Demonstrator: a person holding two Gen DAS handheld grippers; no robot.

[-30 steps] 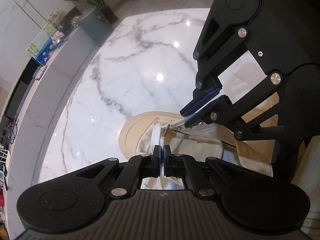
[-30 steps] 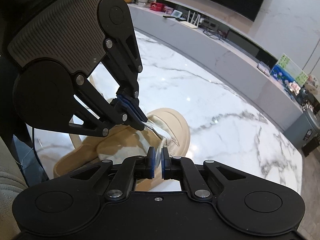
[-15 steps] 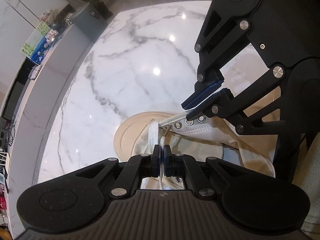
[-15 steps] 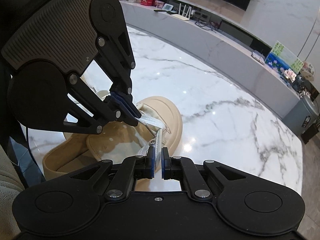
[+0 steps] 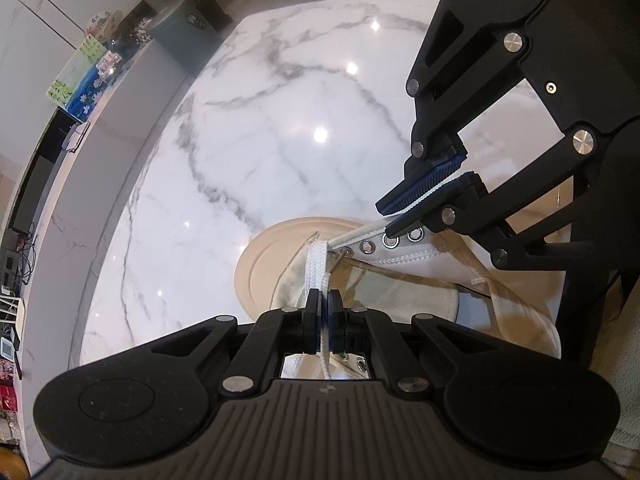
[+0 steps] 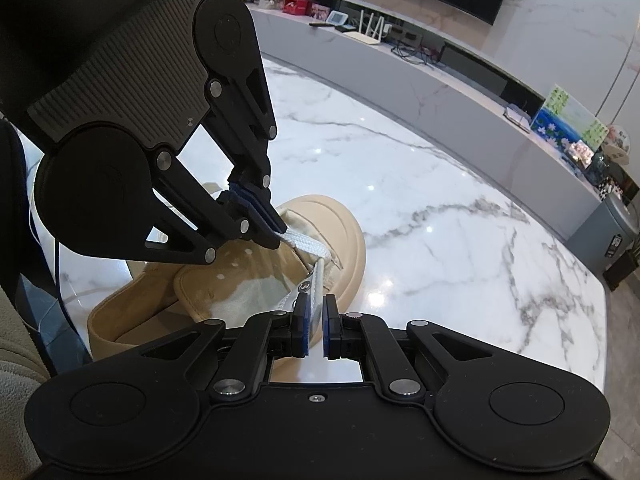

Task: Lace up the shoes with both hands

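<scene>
1. Left wrist view puts our left gripper [image 5: 323, 320] at the bottom of the frame, its fingers pressed together on the white lace [image 5: 318, 264], which runs up from the pinch to the lowest eyelets.
2. In that same view our right gripper [image 5: 424, 204] comes in from the right, its blue pads [image 5: 420, 188] pinching the other run of the lace just above the eyelet row [image 5: 384, 242].
3. Right wrist view agrees on the left gripper: its pads clamp the flat lace right at the toe end of the shoe [image 6: 280, 276]. The lace passes between the right gripper's own fingers at the bottom of this view, though a sliver of gap shows there, so we trust the other view for that pinch.
4. Both strands meet at the first eyelet pair, near the tan toe cap [image 5: 276, 264]. A thin metal-looking tip [image 5: 338, 258] sits by that eyelet; we cannot tell whether it is the aglet.
5. We judge the step to be early lacing: the lace is through the bottom pair only, the upper eyelets are bare, and both ends are held taut.
6. The shoe lies on the marble table [image 5: 280, 128], toe pointing away from us, tongue slack.
7. Next we would need one hand to keep tension while the other re-grips near the tip and aims it at the next eyelet across.
</scene>
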